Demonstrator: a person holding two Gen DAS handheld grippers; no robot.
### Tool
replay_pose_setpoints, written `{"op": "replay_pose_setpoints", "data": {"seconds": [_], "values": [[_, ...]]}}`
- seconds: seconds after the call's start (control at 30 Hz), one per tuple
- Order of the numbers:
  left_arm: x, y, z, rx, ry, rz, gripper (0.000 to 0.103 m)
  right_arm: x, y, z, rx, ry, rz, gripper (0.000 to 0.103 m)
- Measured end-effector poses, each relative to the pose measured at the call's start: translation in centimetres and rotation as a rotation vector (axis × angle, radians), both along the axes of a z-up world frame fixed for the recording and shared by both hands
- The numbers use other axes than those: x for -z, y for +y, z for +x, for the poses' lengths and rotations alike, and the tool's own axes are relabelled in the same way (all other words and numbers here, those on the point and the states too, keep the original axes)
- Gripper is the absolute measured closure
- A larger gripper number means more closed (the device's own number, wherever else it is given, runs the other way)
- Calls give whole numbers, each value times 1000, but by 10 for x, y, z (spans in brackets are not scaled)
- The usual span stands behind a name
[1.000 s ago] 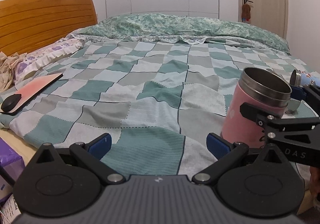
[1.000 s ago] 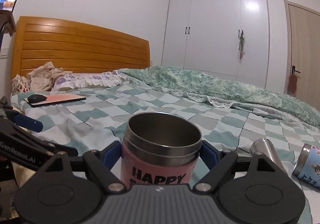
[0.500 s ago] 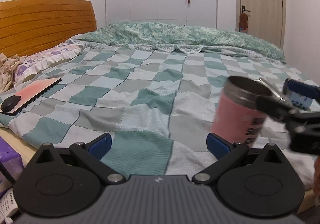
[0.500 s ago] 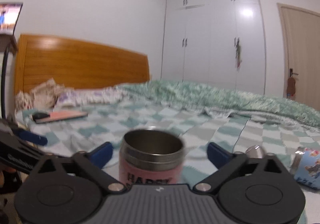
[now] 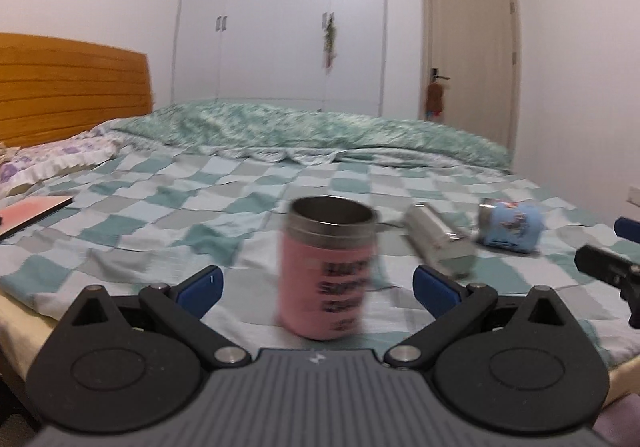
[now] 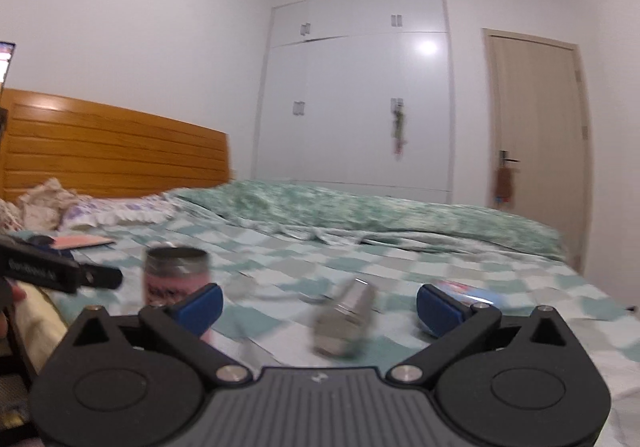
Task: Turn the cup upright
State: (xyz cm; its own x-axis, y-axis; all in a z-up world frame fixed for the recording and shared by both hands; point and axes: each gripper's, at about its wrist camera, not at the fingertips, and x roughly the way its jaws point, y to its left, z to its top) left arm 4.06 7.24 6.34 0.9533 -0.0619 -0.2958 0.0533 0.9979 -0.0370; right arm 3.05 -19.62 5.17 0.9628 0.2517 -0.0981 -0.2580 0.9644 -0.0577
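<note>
Release has happened: a second ago the right gripper was clamped round the pink cup, and half a second ago its fingers were parting from it; now it has drawn back and swung away, so the cup stands alone on the checked bedspread, mouth up, steel rim on top. Judging by that, the flip looks finished, though the soft cover makes a poor footing and blur hides whether the cup stands dead straight. Both sets of tongs are spread wide and pinch nothing. The left gripper has turned to face the cup, which now sits between its blue pads in line of sight but beyond them, touching neither. In the right wrist view the cup lies off to the left of the left pad, partly hidden behind it, while a steel flask lying on its side shows between the pads, not touched. Right of the cup lie that flask and, further right, a blue printed mug, also tipped over.
</note>
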Motion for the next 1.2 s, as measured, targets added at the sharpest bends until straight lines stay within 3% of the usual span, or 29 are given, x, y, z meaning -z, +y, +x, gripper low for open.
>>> {"op": "replay_pose_setpoints", "data": {"seconds": [0.27, 0.67, 1.2], "values": [[30, -48, -23, 43, -50, 17, 0, 35, -43, -39, 120, 15, -21, 0], [70, -60, -39, -21, -80, 86, 0, 61, -45, -60, 122, -34, -22, 0], [70, -55, -50, -21, -120, 76, 0, 62, -37, -71, 118, -70, -51, 0]]}}
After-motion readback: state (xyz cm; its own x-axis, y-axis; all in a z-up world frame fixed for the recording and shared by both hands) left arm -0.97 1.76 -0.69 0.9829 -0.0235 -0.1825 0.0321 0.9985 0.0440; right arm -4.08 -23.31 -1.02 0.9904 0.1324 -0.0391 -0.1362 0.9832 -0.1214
